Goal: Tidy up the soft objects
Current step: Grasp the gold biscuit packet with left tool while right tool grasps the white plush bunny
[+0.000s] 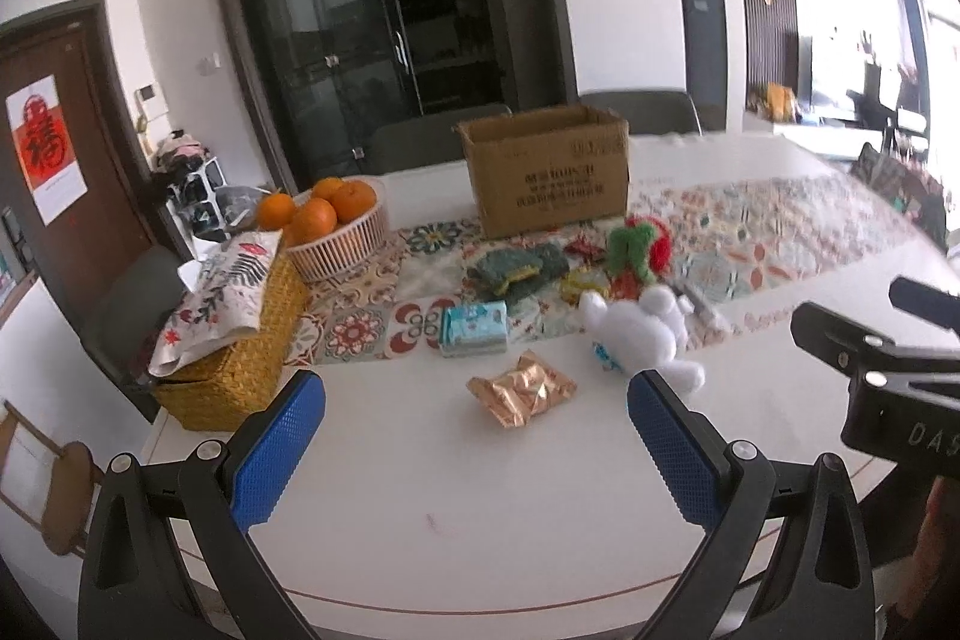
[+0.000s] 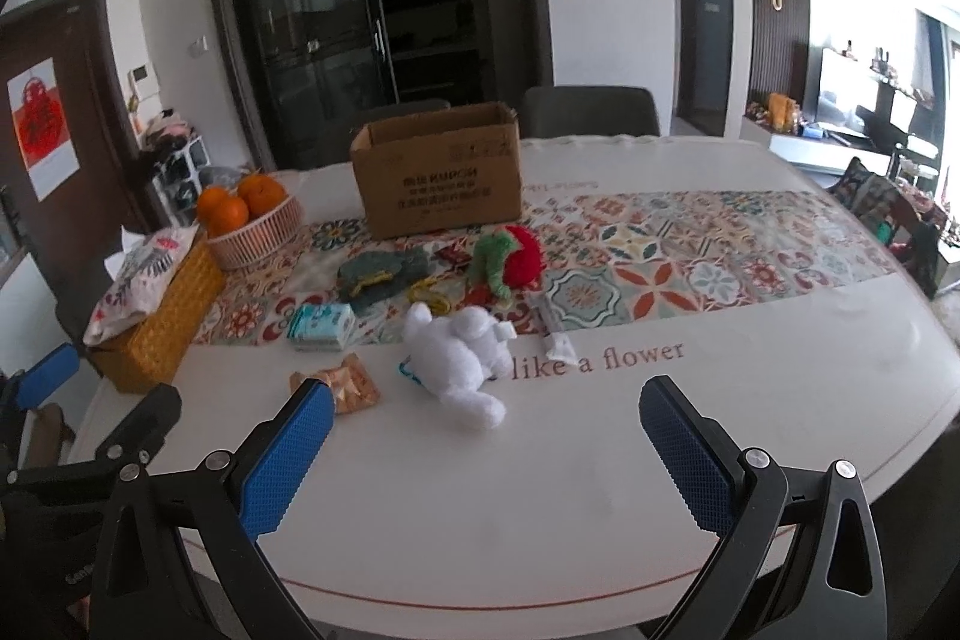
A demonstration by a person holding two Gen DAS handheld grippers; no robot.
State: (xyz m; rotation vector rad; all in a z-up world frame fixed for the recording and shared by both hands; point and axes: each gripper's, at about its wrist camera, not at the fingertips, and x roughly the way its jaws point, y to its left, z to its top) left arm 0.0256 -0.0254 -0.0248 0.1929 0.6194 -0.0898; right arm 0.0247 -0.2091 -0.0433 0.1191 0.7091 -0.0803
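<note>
Left gripper point(image 1: 477, 406) and right gripper point(image 2: 486, 409), blue knurled pads spread apart, empty; fluffy white plush toy point(image 2: 459, 358) at twelve o'clock; crinkled gold foil packet point(image 1: 521, 391); open corrugated cardboard box point(image 2: 438, 169) beyond.

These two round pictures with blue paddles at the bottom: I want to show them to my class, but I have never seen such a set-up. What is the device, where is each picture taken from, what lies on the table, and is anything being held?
No robot is here: a person holds a two-finger gripper in each hand, each with a wide-angle camera looking along its fingers. The blue paddles are those fingers. One picture comes from the left gripper, the other from the right gripper. Both are open and hold nothing.

On the white table lie a white plush toy, a red and green plush toy, green knitted cloths, a pack of tissues and a gold foil packet. Behind them stands an open cardboard box. To the left are a bowl of oranges and a yellow woven basket.
</note>
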